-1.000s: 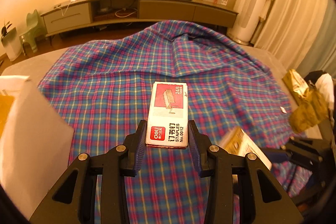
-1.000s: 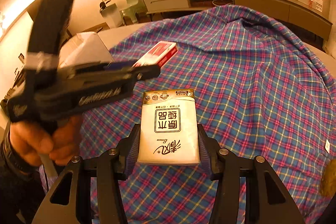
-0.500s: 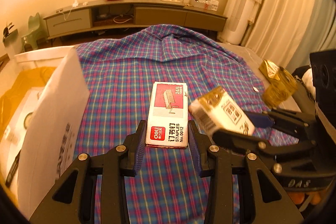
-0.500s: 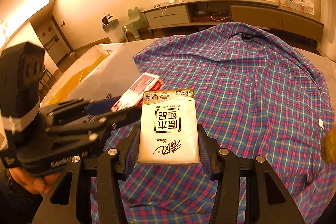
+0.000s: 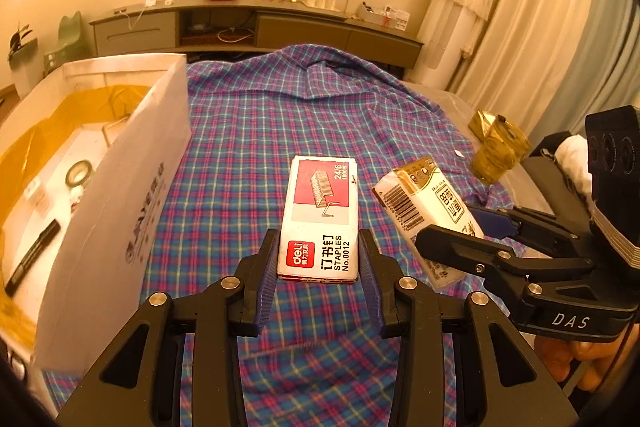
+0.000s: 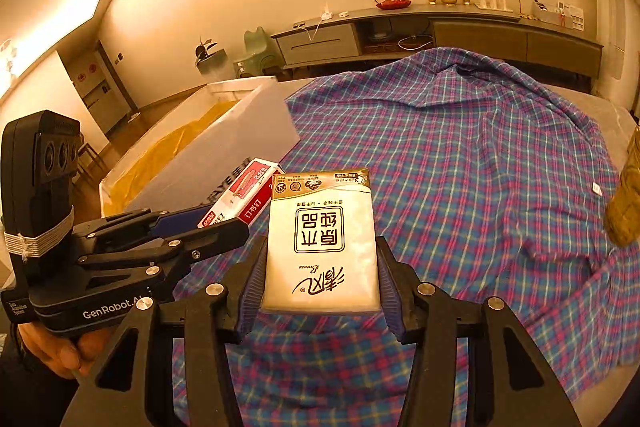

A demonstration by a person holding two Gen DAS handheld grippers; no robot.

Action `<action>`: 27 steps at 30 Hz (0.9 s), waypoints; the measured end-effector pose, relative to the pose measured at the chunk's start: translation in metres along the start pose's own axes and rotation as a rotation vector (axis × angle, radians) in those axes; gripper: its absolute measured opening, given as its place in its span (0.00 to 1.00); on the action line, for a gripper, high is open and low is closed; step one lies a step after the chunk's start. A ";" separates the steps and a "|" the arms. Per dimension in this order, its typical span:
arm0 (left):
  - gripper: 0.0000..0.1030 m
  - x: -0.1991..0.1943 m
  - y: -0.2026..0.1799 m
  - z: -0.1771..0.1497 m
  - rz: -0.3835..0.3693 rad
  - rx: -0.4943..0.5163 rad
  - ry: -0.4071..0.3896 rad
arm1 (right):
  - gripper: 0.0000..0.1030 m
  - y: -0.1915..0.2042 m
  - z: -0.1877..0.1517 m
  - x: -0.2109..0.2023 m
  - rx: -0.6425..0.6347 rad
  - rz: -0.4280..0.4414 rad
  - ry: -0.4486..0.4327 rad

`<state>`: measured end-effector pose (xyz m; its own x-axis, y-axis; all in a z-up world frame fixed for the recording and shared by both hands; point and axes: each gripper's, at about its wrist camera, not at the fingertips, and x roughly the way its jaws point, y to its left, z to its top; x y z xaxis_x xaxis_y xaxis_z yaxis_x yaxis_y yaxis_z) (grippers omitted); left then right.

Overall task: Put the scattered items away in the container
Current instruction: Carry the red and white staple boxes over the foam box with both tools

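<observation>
My left gripper (image 5: 319,259) is shut on a red and white staples box (image 5: 321,217) and holds it above the plaid cloth (image 5: 260,131). My right gripper (image 6: 322,267) is shut on a white tissue pack (image 6: 322,239) with a gold top. Each gripper shows in the other's view: the right one with the tissue pack (image 5: 428,211) to the right, the left one with the staples box (image 6: 244,197) to the left. The white container box (image 5: 120,187) stands at the left, open, with a tape roll (image 5: 79,173) and a black pen (image 5: 34,263) inside. It also shows in the right wrist view (image 6: 224,147).
A crumpled gold wrapper (image 5: 498,147) lies at the right edge of the cloth, also in the right wrist view (image 6: 626,203). A small white tag (image 6: 597,189) lies on the cloth. A low grey cabinet (image 5: 256,27) stands along the far wall.
Both grippers have risen and swung left with their loads. The white box has come further into both views and its inside now shows.
</observation>
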<state>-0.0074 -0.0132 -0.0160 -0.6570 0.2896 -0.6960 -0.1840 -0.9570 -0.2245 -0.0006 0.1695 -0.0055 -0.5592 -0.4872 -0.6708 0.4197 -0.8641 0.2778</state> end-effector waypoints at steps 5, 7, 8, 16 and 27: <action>0.38 -0.021 0.009 -0.005 -0.024 -0.028 -0.034 | 0.50 0.016 -0.001 -0.008 -0.004 0.012 -0.001; 0.38 -0.030 0.013 -0.005 -0.033 -0.039 -0.053 | 0.50 0.024 0.002 -0.011 -0.014 0.018 -0.006; 0.38 -0.033 0.014 -0.004 -0.035 -0.044 -0.061 | 0.50 0.029 0.003 -0.012 -0.021 0.020 -0.009; 0.38 -0.060 0.041 -0.002 -0.041 -0.113 -0.117 | 0.50 0.069 0.021 -0.016 -0.081 0.063 -0.024; 0.38 -0.089 0.098 0.002 0.000 -0.236 -0.187 | 0.50 0.113 0.045 -0.007 -0.150 0.120 -0.025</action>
<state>0.0313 -0.1331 0.0250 -0.7841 0.2604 -0.5634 -0.0238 -0.9197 -0.3920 0.0189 0.0696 0.0620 -0.5155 -0.5903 -0.6212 0.5855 -0.7719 0.2476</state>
